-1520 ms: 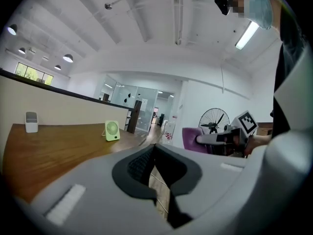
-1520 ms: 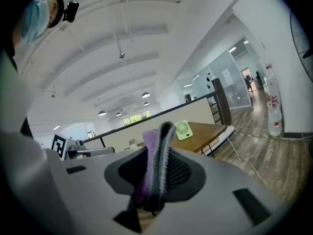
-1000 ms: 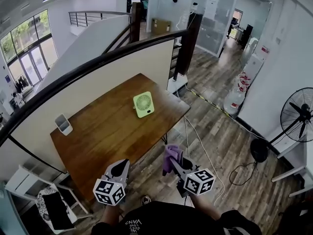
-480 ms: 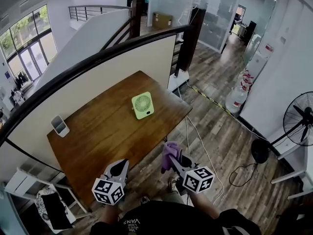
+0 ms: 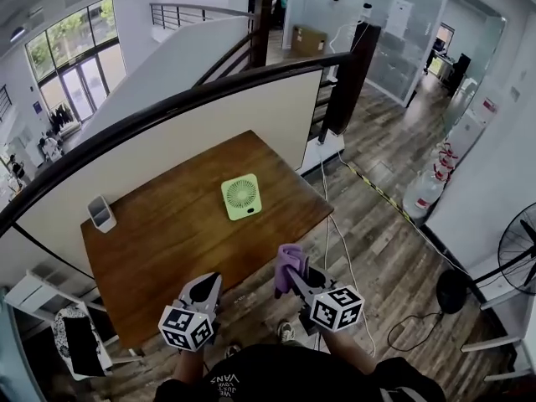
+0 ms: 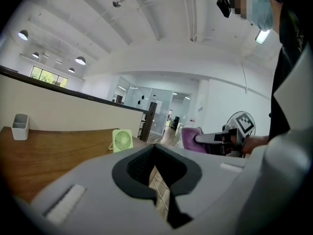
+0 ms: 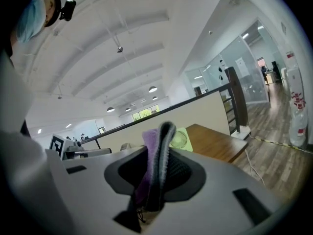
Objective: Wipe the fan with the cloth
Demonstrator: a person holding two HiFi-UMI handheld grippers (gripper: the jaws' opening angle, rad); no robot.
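Observation:
A small light-green square fan (image 5: 241, 197) stands upright on the wooden table (image 5: 167, 233), toward its far right side; it also shows as a green fan (image 6: 122, 140) and a fan (image 7: 181, 139) partly behind the cloth. My right gripper (image 5: 289, 268) is shut on a purple cloth (image 5: 291, 263), off the table's near right edge; the cloth (image 7: 154, 151) is pinched between its jaws. My left gripper (image 5: 203, 287) is shut and empty, over the table's near edge. From the left gripper's view the right gripper (image 6: 215, 139) and its cloth (image 6: 191, 139) are at the right.
A small white holder (image 5: 100, 213) stands at the table's left far corner. A dark handrail (image 5: 193, 99) over a cream wall runs behind the table. A cable (image 5: 343, 241) crosses the wood floor at the right. A pedestal fan (image 5: 517, 254) and a water bottle (image 5: 423, 193) stand further right.
Both grippers and the view have come closer to the table. The fan and holder sit lower and more central in the head view. The grip on the cloth is unchanged.

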